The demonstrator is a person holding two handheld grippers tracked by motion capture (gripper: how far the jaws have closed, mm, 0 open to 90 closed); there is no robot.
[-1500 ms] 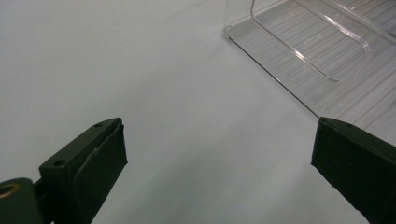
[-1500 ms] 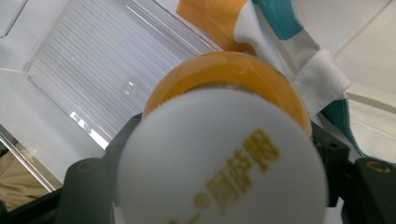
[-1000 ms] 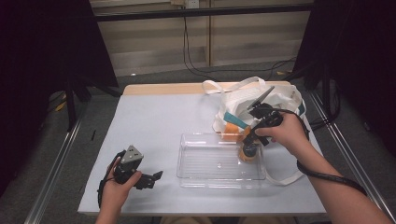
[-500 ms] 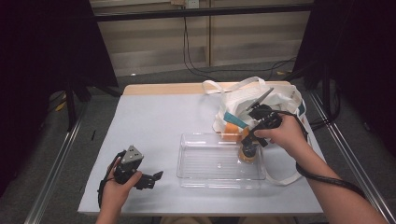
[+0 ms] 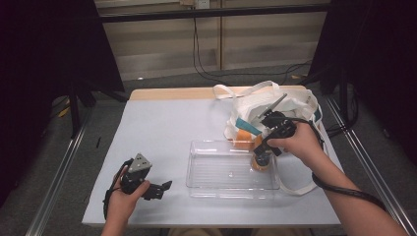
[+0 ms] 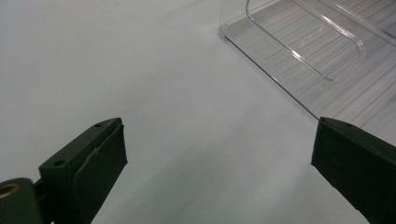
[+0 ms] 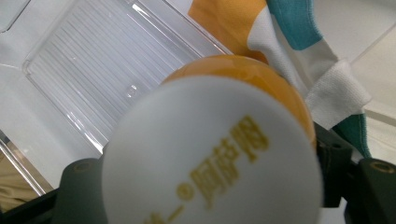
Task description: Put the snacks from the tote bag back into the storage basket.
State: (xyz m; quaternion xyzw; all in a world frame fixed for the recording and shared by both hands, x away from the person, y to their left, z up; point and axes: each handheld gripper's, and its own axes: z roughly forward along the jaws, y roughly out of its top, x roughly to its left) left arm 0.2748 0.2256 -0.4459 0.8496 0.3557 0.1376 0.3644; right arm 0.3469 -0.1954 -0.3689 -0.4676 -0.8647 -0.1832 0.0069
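Gold characters, seemingly East Asian script with a small circled mark, are printed on the white lid of an orange jar point(image 7: 219, 154) in the right gripper view; they are too blurred at close range to be read. The jar has a rounded orange body under the flat white lid, and it is clamped between the jaws of the right gripper point(image 5: 264, 151).

In the high view the jar point(image 5: 261, 162) is seen at the 3 o'clock end of a clear plastic tray point(image 5: 231, 192), at or just over its right rim; whether it touches the tray floor cannot be told. The tray is shallow, rectangular and ribbed on its floor, and nothing else is seen lying in it. It is placed on a white table point(image 5: 162, 123), a little toward 4 o'clock of the table's middle.

A white cloth tote bag point(image 5: 295, 105) is slumped at 1 o'clock of the tray, touching its far rim. Orange and teal fabric point(image 5: 244, 129) is seen at the bag's mouth.

The left gripper point(image 5: 158, 189) is held low near the table's 7 o'clock corner, well apart from the tray's 9 o'clock side. In the left gripper view its jaws are spread wide with nothing between them, and the tray's corner point(image 6: 299, 51) is seen ahead at 1 o'clock.
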